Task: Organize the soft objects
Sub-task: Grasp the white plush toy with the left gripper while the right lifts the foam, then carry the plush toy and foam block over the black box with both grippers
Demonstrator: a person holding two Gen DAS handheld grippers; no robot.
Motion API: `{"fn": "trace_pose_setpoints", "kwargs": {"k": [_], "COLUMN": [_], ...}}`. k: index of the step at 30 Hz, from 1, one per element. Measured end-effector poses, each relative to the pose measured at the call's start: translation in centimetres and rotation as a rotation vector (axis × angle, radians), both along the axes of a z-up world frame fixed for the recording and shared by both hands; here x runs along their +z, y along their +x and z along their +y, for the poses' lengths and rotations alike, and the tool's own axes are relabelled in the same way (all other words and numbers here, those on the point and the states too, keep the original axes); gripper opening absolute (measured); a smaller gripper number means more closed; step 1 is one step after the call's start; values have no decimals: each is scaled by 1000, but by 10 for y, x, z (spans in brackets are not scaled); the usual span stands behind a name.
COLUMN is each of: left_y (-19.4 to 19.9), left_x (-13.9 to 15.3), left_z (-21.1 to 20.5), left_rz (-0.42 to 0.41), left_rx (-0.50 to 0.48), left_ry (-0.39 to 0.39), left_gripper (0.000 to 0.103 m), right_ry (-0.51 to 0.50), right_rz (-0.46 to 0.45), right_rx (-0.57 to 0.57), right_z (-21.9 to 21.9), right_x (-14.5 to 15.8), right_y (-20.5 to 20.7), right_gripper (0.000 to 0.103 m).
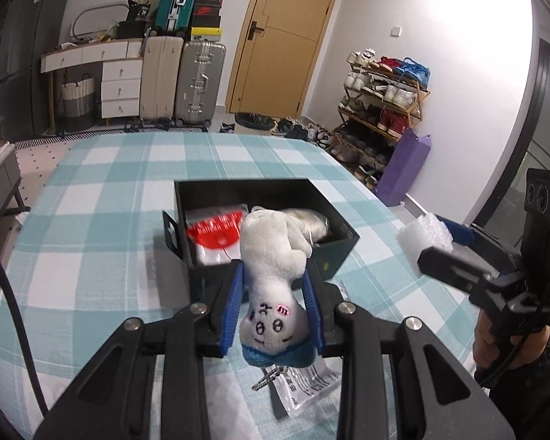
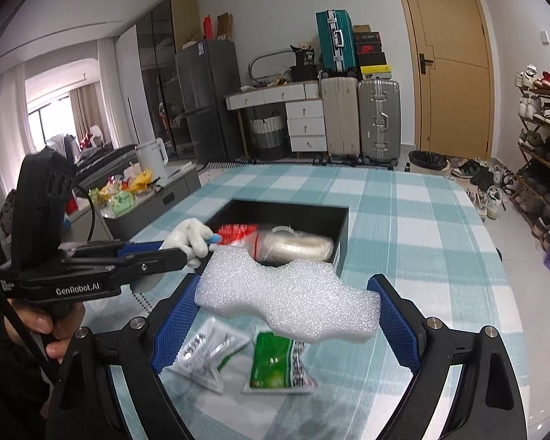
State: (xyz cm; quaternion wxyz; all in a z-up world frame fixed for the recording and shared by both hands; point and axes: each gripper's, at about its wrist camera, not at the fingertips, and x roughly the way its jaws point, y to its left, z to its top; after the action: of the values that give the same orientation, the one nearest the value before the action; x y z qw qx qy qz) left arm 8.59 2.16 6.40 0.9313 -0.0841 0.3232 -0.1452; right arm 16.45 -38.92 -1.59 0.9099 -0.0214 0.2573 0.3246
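White plush toy [image 1: 275, 278] hangs head-down in my left claw [image 1: 275, 304], clenched on it at the near edge of the black box [image 1: 339, 245]. To the right, my right claw [image 2: 288, 315] grips a bumpy white foam piece [image 2: 289, 300] above two flat packets [image 2: 278, 363] on the checked worktop [image 2: 414, 227].

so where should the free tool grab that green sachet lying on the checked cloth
Neither tool is free now. The flat green sachet lies flat on the teal checked tablecloth, so come from above and pinch its narrow width near the free long edge, away from the clear packet beside it.
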Motion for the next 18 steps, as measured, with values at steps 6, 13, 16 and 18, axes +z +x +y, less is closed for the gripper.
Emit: {"fn": "trace_pose_setpoints", "kwargs": {"k": [6, 13, 16, 18], "left_y": [12, 26, 35, 41], "left_x": [15, 23, 22, 20], "left_z": [7, 7, 5, 4], "left_rz": [-33, -48, -47, -42], "left_rx": [27, 38, 47, 50], "left_ry": [17, 40, 60, 69], "left_gripper": [30, 30, 30, 30], "right_ry": [13, 20, 21, 15], "right_rz": [-25, -39, -33, -28], "right_rx": [-4, 3, 11, 13], "right_z": [2, 9, 12, 15], "right_x": [21, 34, 34, 33], "right_y": [13, 28, 34, 41], "right_gripper": [92, 92, 92, 92]}}
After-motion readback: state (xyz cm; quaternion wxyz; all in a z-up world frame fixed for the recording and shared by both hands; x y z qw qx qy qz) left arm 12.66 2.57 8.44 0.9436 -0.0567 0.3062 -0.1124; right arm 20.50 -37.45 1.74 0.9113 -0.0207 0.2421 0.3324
